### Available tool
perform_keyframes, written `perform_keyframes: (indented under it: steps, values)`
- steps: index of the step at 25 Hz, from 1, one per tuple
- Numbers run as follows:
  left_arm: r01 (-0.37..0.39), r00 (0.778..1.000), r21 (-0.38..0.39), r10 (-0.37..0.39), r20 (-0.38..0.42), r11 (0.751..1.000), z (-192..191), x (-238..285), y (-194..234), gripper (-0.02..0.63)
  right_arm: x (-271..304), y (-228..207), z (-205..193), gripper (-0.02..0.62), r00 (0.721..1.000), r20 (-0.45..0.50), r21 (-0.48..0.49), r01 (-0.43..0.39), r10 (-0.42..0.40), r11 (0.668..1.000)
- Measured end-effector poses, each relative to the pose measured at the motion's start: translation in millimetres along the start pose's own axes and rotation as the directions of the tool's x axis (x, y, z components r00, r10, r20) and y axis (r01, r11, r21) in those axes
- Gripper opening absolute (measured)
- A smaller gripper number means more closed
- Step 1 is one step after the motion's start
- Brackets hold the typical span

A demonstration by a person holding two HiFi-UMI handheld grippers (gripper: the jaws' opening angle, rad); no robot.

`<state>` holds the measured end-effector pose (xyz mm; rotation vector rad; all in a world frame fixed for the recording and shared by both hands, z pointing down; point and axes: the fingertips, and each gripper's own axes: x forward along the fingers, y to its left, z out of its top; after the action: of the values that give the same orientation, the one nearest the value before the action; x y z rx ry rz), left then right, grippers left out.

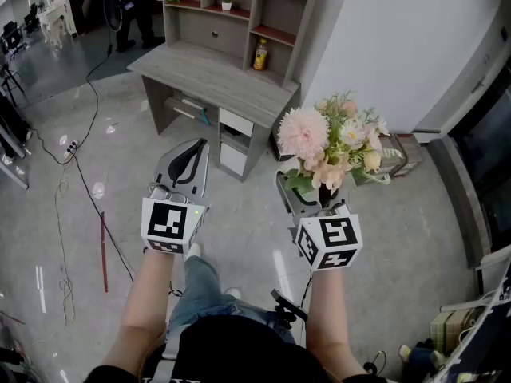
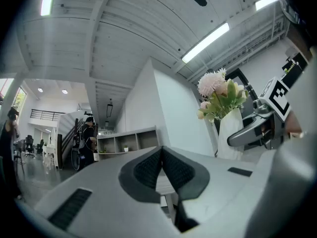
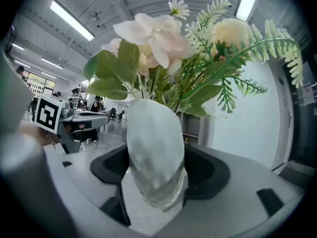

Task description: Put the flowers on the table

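A bouquet of pink and cream flowers (image 1: 331, 138) stands in a white vase (image 3: 156, 152). My right gripper (image 1: 313, 196) is shut on the vase, its dark pads (image 3: 210, 175) pressing on both sides of the body. The blooms (image 3: 163, 38) rise upright above the jaws. My left gripper (image 1: 188, 163) is held level beside it, shut with nothing between its pads (image 2: 148, 170). In the left gripper view the flowers (image 2: 218, 90) and the right gripper (image 2: 252, 130) show at the right. The grey desk (image 1: 211, 74) stands ahead across the floor, its top bare.
The desk carries a shelf unit with a yellow bottle (image 1: 260, 54) and a small pot (image 1: 227, 5). A black cable (image 1: 80, 166) and a red stick (image 1: 103, 250) lie on the floor at left. A wire rack (image 1: 406, 154) sits by the white wall.
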<state>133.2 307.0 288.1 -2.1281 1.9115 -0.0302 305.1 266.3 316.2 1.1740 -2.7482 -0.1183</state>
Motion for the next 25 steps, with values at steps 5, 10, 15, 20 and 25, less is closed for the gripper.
perform_keyframes:
  steps: [5, 10, 15, 20, 25]
  values:
    - [-0.022, 1.000, -0.010, 0.022, 0.001, 1.000, -6, 13, 10, 0.011, 14, -7, -4, 0.348, 1.000, -0.002, -0.002, -0.002, 0.002, 1.000]
    - [-0.040, 0.999, -0.021, 0.040, 0.004, 0.999, -12, 18, 20, 0.011, 21, -10, -6, 0.348, 1.000, 0.008, -0.002, -0.004, 0.004, 1.000]
    - [-0.055, 0.998, -0.034, 0.055, -0.001, 0.998, -25, 65, 61, 0.011, 78, -26, 2, 0.347, 1.000, -0.002, 0.005, -0.004, 0.004, 1.000]
    - [-0.065, 0.998, -0.044, 0.066, 0.005, 0.997, -39, 110, 98, 0.011, 135, -42, 8, 0.348, 1.000, -0.006, 0.015, 0.000, 0.000, 1.000]
    - [-0.069, 0.998, -0.061, 0.070, 0.011, 0.996, -50, 155, 136, 0.011, 193, -54, 17, 0.348, 1.000, -0.012, 0.022, -0.008, 0.008, 1.000]
